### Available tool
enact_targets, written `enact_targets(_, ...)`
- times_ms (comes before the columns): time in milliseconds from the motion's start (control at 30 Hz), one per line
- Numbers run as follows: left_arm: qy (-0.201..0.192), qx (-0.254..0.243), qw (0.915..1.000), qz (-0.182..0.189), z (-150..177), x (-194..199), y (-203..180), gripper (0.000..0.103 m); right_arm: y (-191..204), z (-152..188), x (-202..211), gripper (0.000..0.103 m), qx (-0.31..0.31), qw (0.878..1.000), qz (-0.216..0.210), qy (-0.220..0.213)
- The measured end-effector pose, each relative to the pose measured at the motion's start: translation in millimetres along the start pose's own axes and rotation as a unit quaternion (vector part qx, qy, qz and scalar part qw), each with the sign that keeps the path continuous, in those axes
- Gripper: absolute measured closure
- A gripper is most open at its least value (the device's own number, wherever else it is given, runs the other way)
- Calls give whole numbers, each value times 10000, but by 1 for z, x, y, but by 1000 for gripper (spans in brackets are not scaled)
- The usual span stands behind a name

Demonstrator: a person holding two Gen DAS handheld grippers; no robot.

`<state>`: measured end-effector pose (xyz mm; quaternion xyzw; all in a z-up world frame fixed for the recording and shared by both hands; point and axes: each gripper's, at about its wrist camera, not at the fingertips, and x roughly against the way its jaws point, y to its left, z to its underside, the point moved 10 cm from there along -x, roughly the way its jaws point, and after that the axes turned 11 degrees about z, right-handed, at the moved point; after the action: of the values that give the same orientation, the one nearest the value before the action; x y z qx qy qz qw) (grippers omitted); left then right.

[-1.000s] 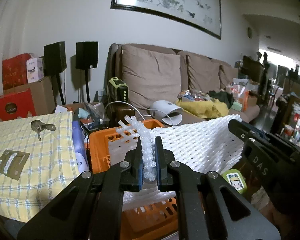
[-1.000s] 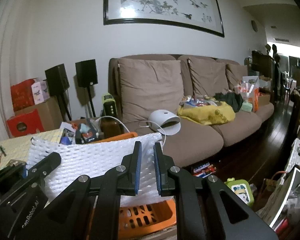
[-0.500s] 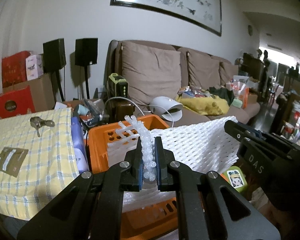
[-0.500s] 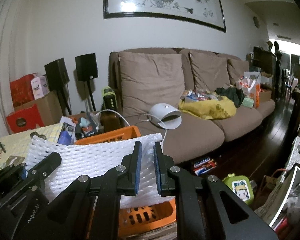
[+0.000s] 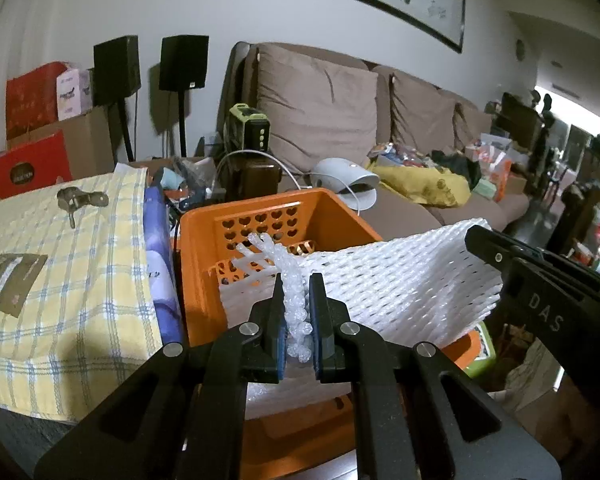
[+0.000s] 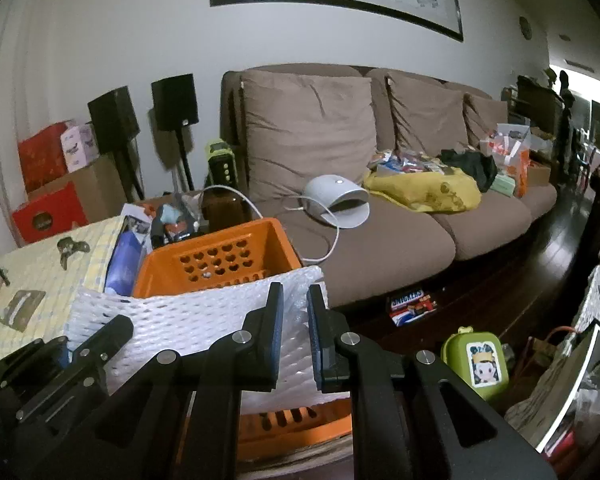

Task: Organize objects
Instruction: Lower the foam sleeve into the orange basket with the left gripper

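Both grippers, left gripper (image 5: 296, 312) and right gripper (image 6: 294, 320), clenched opposite edges of the white foam netting (image 5: 400, 280) we held just ahead, above the orange basket (image 5: 228, 288) (not yet stowed inside).

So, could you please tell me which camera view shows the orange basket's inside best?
The left wrist view: the orange basket shows its heart-holed back wall and some interior behind the white foam netting. In the right wrist view the netting hides most of the inside, leaving only the back wall and rim.
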<state>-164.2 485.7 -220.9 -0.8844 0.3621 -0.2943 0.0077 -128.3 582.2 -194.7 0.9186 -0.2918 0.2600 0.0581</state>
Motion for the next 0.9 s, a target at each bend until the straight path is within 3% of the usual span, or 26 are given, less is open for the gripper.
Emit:
enact_targets(433,-201,-189,9996,-115,9,2,7,94,13,20,-16,92,208,9988,0,448)
enact_targets(633,-418,-421,9981,-173,6,7,13,94,28,15,-6,92,512,9986,-38,132)
enact_targets(900,-482,-250,9985,-46,3,13,23,94,46,21,-5,92,793,9968,-28,102)
